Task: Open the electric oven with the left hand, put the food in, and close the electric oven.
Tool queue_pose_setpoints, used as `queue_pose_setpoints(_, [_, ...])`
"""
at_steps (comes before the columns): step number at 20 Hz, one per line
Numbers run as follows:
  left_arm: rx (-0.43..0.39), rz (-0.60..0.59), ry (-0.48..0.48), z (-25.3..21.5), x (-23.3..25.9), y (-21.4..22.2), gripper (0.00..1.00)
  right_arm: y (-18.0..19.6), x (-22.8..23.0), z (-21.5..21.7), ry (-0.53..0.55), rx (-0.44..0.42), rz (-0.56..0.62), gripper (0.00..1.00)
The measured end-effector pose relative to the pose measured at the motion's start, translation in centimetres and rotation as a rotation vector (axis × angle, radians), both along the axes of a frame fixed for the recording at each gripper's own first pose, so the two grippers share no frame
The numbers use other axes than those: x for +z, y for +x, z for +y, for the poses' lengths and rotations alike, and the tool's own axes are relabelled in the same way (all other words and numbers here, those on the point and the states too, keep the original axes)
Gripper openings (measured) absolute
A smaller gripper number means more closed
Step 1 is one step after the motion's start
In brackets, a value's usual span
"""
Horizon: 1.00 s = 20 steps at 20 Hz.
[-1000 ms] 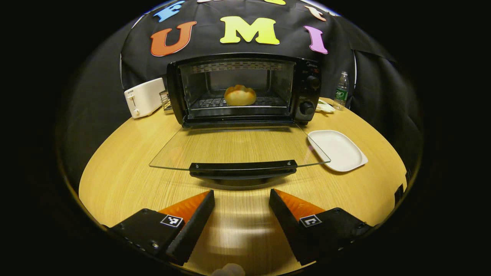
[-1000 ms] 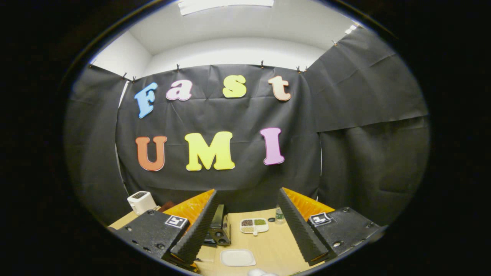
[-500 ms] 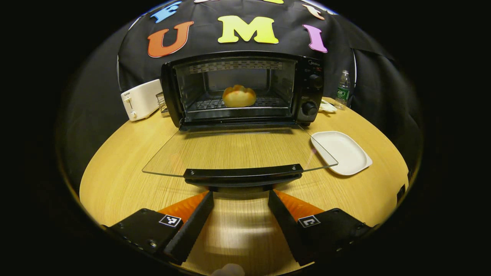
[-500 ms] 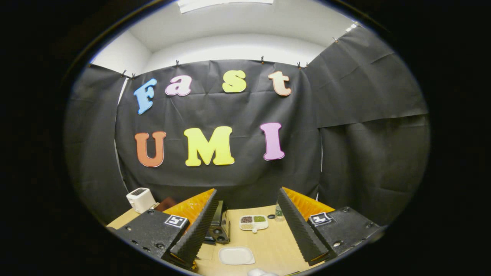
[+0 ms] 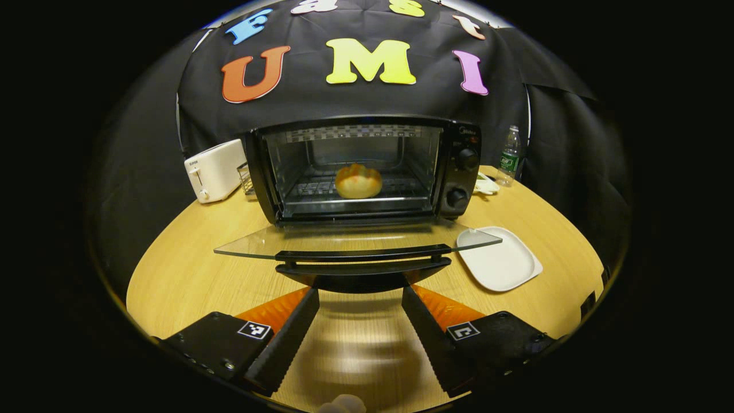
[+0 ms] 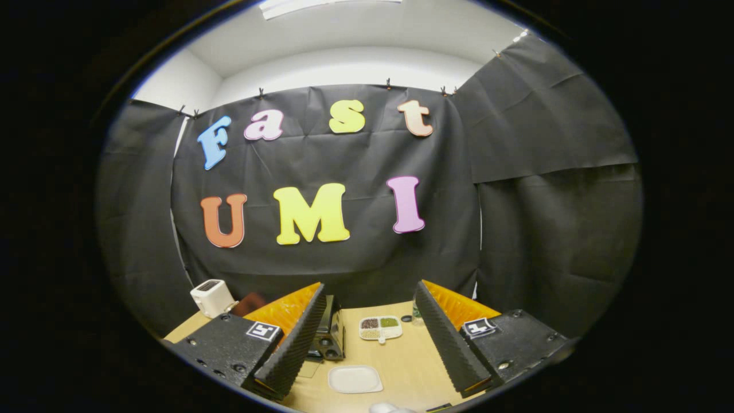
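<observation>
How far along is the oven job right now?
Done: the oven is open, and the bread roll sits on its rack. The white plate beside it is bare. In hand: the left gripper, fingers apart, is right at the door handle of the lowered glass door, not gripping it. The right gripper is held high, open, holding nothing. Left: swing the door shut.

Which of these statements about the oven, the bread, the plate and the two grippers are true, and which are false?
1. The bread lies on the rack inside the oven. True.
2. The glass door is shut. False: it is folded down, open.
3. The left gripper grips the door handle. False: it is open, just below the handle.
4. The white plate carries food. False: it is bare.
5. The right gripper is open. True.
</observation>
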State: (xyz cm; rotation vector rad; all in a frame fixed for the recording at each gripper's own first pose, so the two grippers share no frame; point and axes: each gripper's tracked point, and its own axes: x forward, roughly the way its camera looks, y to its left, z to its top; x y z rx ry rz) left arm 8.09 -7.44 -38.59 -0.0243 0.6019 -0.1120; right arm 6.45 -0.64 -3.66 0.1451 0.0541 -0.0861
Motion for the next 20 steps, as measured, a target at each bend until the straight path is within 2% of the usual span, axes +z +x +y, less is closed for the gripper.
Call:
queue_pose_setpoints(1, [0.001,-0.010,0.001,0.1,0.6,0.6,1.00,0.0,-0.1,0.0,0.005,0.000,0.003,0.96])
queue_pose_setpoints(2, [0.001,-0.022,0.006,0.2,1.1,1.1,0.95,0.1,-0.3,-0.2,0.008,-0.001,0.006,0.96])
queue_pose_setpoints(3, [-0.001,-0.032,0.007,0.2,1.8,1.7,1.00,0.2,-0.4,-0.2,0.012,-0.002,0.009,0.96])
queue_pose_setpoints(4, [-0.002,-0.043,0.006,0.0,2.2,2.1,0.95,0.2,-0.7,-0.4,0.019,-0.004,0.012,0.96])
queue_pose_setpoints(7, [-0.012,-0.069,0.012,-0.3,3.5,3.5,0.95,0.1,-1.1,-0.5,0.031,-0.006,0.023,0.96])
queue_pose_setpoints(8, [-0.010,-0.071,0.012,-0.3,3.8,3.9,1.00,0.3,-1.1,-0.6,0.033,-0.007,0.024,0.96])
queue_pose_setpoints(9, [-0.012,-0.074,0.012,-0.3,4.2,4.3,0.95,0.4,-1.0,-0.8,0.035,-0.008,0.025,0.96])
queue_pose_setpoints(12, [-0.009,-0.092,0.014,-0.2,5.2,5.5,0.95,0.3,-1.0,-1.5,0.037,-0.021,0.021,0.96])
queue_pose_setpoints(13, [-0.008,-0.099,0.012,-0.1,5.5,5.9,1.00,0.3,-1.0,-1.6,0.039,-0.023,0.022,0.96])
queue_pose_setpoints(14, [-0.002,-0.108,0.013,-0.1,6.0,6.5,0.95,0.4,-1.0,-1.8,0.041,-0.024,0.023,0.96])
queue_pose_setpoints(20, [-0.015,-0.181,0.036,-0.6,8.6,10.0,0.95,0.6,-1.5,-2.3,0.047,-0.032,0.035,0.96])
